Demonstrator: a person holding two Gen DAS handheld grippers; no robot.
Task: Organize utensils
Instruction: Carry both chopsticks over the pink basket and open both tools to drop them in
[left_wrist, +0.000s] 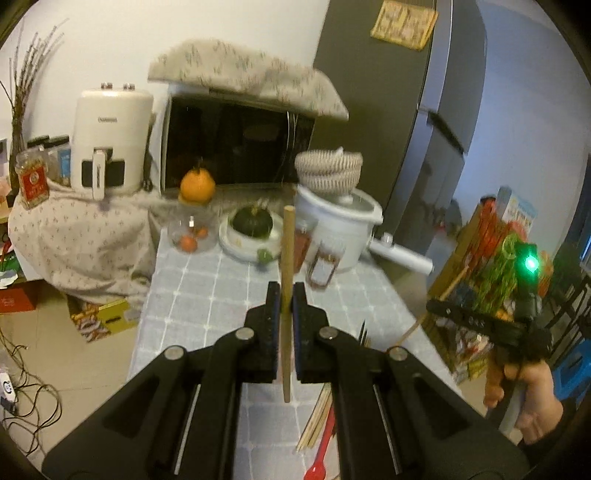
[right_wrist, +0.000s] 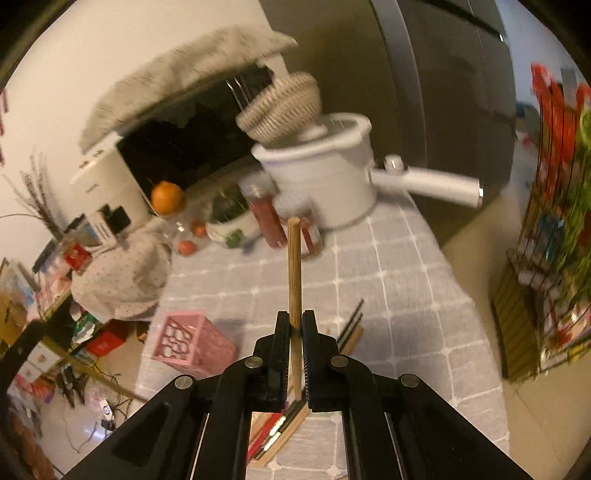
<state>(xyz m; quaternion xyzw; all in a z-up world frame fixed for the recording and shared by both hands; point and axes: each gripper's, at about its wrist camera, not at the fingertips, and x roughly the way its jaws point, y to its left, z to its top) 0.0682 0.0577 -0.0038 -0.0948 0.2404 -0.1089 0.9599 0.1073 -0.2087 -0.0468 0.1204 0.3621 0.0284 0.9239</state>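
My left gripper (left_wrist: 284, 291) is shut on a light wooden chopstick (left_wrist: 287, 258) that stands upright above the grey checked table (left_wrist: 207, 288). My right gripper (right_wrist: 295, 320) is shut on a darker wooden chopstick (right_wrist: 294, 266), also upright. In the left wrist view the right gripper (left_wrist: 436, 306) shows at the right, held by a hand, with a thin stick in it. More chopsticks (left_wrist: 316, 417) and a red spoon (left_wrist: 319, 454) lie on the table under my left gripper. Several utensils (right_wrist: 284, 424) lie under my right gripper. A pink slotted basket (right_wrist: 192, 343) stands at the table's left edge.
At the table's back stand a white pot with a long handle (right_wrist: 332, 177), a woven basket (right_wrist: 284, 107), red jars (right_wrist: 267, 218), a green squash in a bowl (left_wrist: 253, 221) and a glass bowl of oranges (left_wrist: 192, 236). A microwave (left_wrist: 236, 144) and air fryer (left_wrist: 110, 140) stand behind. A wire rack (right_wrist: 546, 258) stands right.
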